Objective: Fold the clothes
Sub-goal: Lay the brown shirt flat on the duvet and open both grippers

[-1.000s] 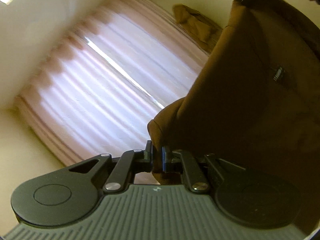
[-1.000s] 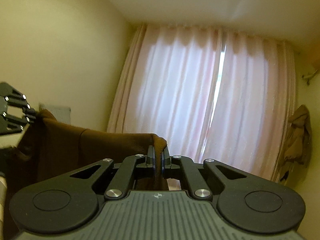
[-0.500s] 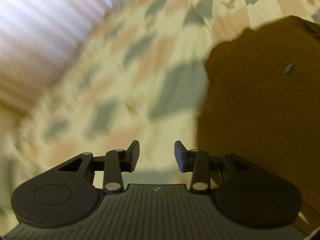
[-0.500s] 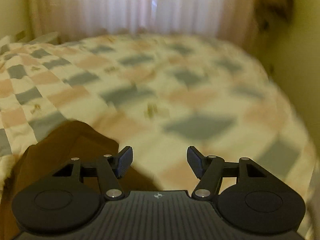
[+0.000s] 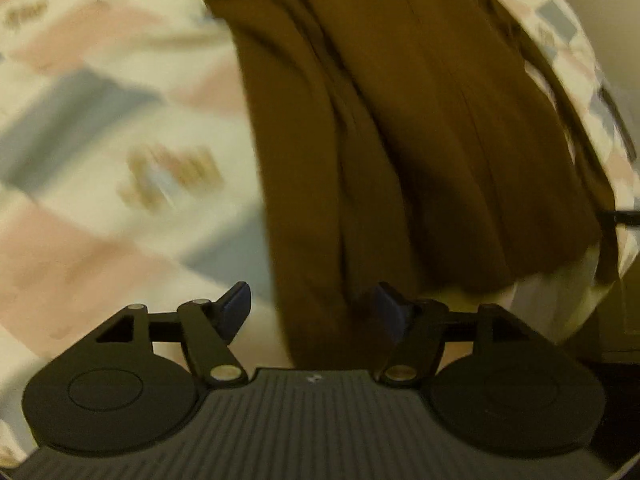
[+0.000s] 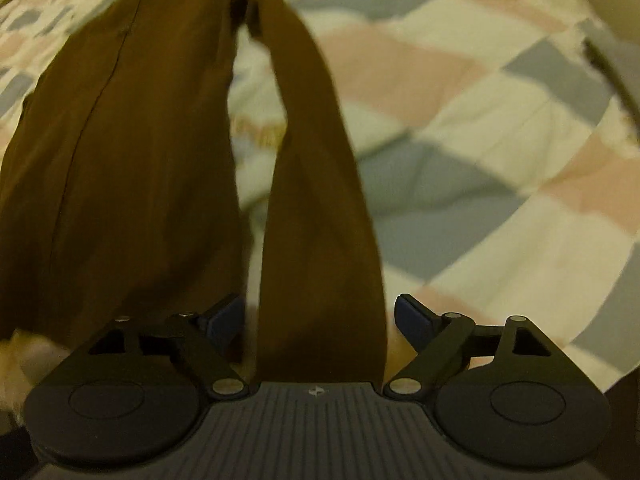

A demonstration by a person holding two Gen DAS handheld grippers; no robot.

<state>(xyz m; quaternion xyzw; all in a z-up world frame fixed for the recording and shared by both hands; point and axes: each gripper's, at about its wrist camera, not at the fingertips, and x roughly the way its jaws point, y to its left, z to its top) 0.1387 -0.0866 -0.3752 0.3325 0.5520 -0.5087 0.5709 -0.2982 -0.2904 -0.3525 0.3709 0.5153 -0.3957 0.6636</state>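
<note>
A brown garment point(image 5: 400, 128) lies stretched over the checked quilt point(image 5: 100, 128), its near end running down between the jaws of my left gripper point(image 5: 312, 304). Those jaws are opening; the left pad stands apart from the cloth and the right pad is close beside it. In the right wrist view the brown garment point(image 6: 120, 140) splits into a wide part and a narrow strip point(image 6: 320, 200). The strip passes between the jaws of my right gripper point(image 6: 318, 310), which are opening wide, with neither pad pressing on it.
The quilt point(image 6: 480, 140) has cream, pink and grey squares and covers the bed. In the left wrist view the bed's edge point(image 5: 600, 100) curves down the right side, with a dark cable point(image 5: 624, 218) and dark floor beyond it.
Both grippers held the garment up, shut on it, before the curtain. They have swung down toward the bed and opened, and the garment now lies on the quilt.
</note>
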